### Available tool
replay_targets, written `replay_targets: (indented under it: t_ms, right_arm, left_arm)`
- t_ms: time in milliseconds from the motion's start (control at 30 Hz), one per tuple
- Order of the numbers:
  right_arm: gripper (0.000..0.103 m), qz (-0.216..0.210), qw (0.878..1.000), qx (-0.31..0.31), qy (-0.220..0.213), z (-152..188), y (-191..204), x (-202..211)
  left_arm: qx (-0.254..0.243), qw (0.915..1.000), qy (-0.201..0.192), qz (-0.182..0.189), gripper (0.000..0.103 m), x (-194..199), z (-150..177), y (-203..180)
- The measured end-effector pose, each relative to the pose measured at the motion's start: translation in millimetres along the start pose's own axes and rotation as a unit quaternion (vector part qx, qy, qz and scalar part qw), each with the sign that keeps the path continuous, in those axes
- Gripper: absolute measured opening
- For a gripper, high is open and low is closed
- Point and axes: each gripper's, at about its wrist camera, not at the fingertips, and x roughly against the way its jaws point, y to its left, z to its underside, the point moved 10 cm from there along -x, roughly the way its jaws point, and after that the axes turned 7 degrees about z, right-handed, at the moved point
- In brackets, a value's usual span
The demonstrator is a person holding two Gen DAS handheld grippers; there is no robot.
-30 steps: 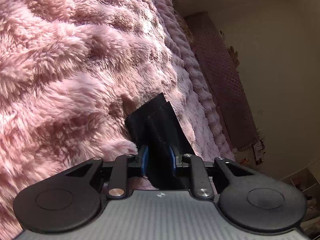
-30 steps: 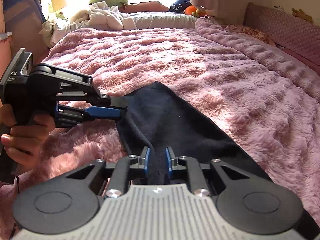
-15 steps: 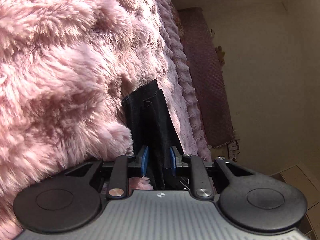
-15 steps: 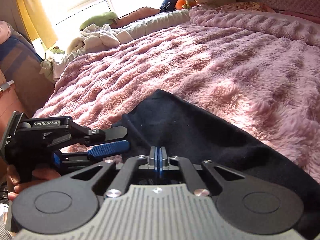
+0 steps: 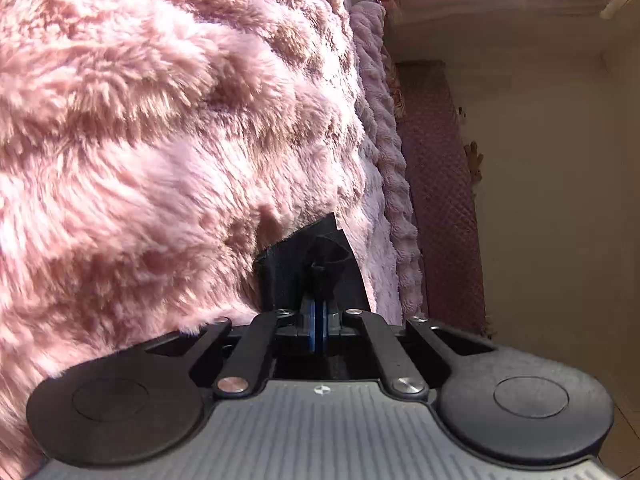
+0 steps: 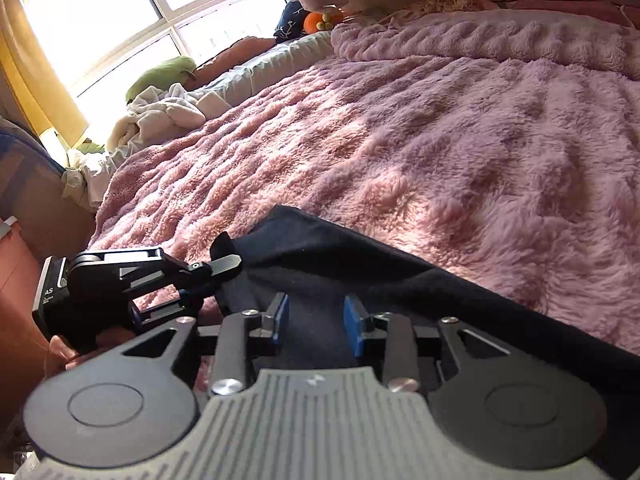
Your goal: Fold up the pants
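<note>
1. The dark pants (image 6: 400,280) lie on a fluffy pink blanket (image 6: 400,140) that covers the bed, near the blanket's near edge, running as a dark band from the near left toward the near right edge.
2. The left gripper (image 5: 319,312) has its blue pads pressed together, pinching a bunched corner of the pants (image 5: 312,264); the cloth rises just ahead of the fingertips, with pink pile on its left.
3. In the right wrist view the left gripper (image 6: 224,268) sits at the left end of the pants, its fingers clamped over a raised fold of cloth.
4. The right gripper (image 6: 316,324) stands wide, its blue pads (image 6: 280,320) well apart, with dark cloth lying between and beneath them; whether the pads touch the cloth cannot be told.
5. At the far edge of the bed lie a heap of white laundry (image 6: 160,116) and a green cushion (image 6: 160,76) below the window (image 6: 140,0).
</note>
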Motion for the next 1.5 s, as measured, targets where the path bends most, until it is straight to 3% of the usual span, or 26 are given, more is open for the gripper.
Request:
replay_targets:
  t_ms: [67,133,167,233,300,367,400,467,567,633,700,800,900,1000,1067,1100,1167,1200,1300,1500]
  right_arm:
    - [0.027,0.029,0.999,0.014,0.019,5.1,-14.7,0.0]
    - [0.008,0.053,0.998,0.023,0.029,9.0,-34.9,-4.9]
    - [0.005,0.062,0.997,0.03,0.024,6.7,-41.2,-7.8]
    - [0.005,0.091,0.994,0.062,-0.004,-5.4,-52.6,-14.0]
    - [0.007,0.159,0.982,0.099,-0.036,-26.3,-72.5,-12.9]
    - [0.006,0.188,0.977,0.078,-0.063,-45.5,-91.4,7.8]
    - [0.006,0.179,0.979,0.038,-0.088,-55.4,-100.8,32.2]
    - [0.007,0.158,0.979,-0.03,-0.123,-61.1,-114.4,79.6]
    - [0.009,0.155,0.974,-0.06,-0.155,-42.4,-131.2,166.9]
    - [0.009,0.178,0.972,-0.051,-0.145,-12.7,-141.6,214.6]
    - [0.009,0.2,0.972,-0.051,-0.112,37.4,-149.3,256.7]
    - [0.009,0.211,0.974,-0.052,-0.066,105.7,-153.7,290.2]
    - [0.01,0.228,0.973,-0.024,-0.037,172.8,-140.2,306.2]
    - [0.011,0.262,0.963,0.012,-0.057,212.8,-121.6,308.0]
    - [0.012,0.258,0.963,-0.015,-0.077,235.5,-117.0,304.3]
    - [0.014,0.243,0.965,-0.046,-0.083,245.1,-115.7,297.9]
    - [0.014,0.21,0.972,-0.076,-0.077,260.6,-108.8,281.9]
    - [0.014,0.202,0.975,-0.068,-0.063,271.7,-103.1,270.9]
    - [0.014,0.208,0.975,-0.022,-0.073,284.1,-93.2,270.8]
    - [0.012,0.138,0.976,-0.135,-0.097,290.7,-116.5,280.5]
  left_arm:
    - [0.024,0.9991,-0.026,-0.025,0.002,12.2,-15.2,20.4]
    - [0.055,0.9983,-0.017,-0.008,0.001,16.2,-18.9,28.3]
    - [0.05,0.9982,-0.029,-0.018,0.001,21.1,-22.2,26.9]
    - [-0.024,0.9951,-0.06,-0.074,0.001,33.1,-29.8,17.7]
    - [-0.088,0.9867,-0.081,-0.111,0.002,44.5,-33.0,3.7]
    - [-0.123,0.9831,-0.093,-0.098,0.002,55.1,-29.5,-18.8]
    - [-0.142,0.9826,-0.093,-0.077,0.003,58.0,-24.6,-33.7]
    - [-0.19,0.9787,-0.064,-0.044,0.009,54.9,-4.5,-65.4]
    - [-0.255,0.9656,-0.015,-0.049,0.01,36.5,42.5,-96.4]
    - [-0.281,0.9582,0.039,-0.039,0.01,25.5,92.5,-109.7]
    - [-0.303,0.949,0.084,-0.027,0.01,19.1,140.9,-117.5]
    - [-0.312,0.939,0.143,-0.024,0.01,21.8,206.5,-110.7]
    - [-0.278,0.9448,0.16,-0.069,0.01,28.4,230.1,-78.5]
    - [-0.208,0.9664,0.119,-0.094,0.012,40.3,200.7,-45.7]
    - [-0.147,0.9812,0.089,-0.087,0.015,42.0,170.8,-29.6]
    - [-0.132,0.9847,0.08,-0.081,0.017,42.8,159.3,-24.5]
    - [-0.113,0.9893,0.049,-0.079,0.02,38.7,121.9,-11.2]
    - [-0.106,0.9906,0.036,-0.079,0.02,34.1,103.0,-5.0]
    - [-0.074,0.9951,0.034,-0.056,0.022,20.7,70.2,11.7]
    - [-0.02,0.9998,0.005,-0.004,0.021,-6.2,30.1,28.1]
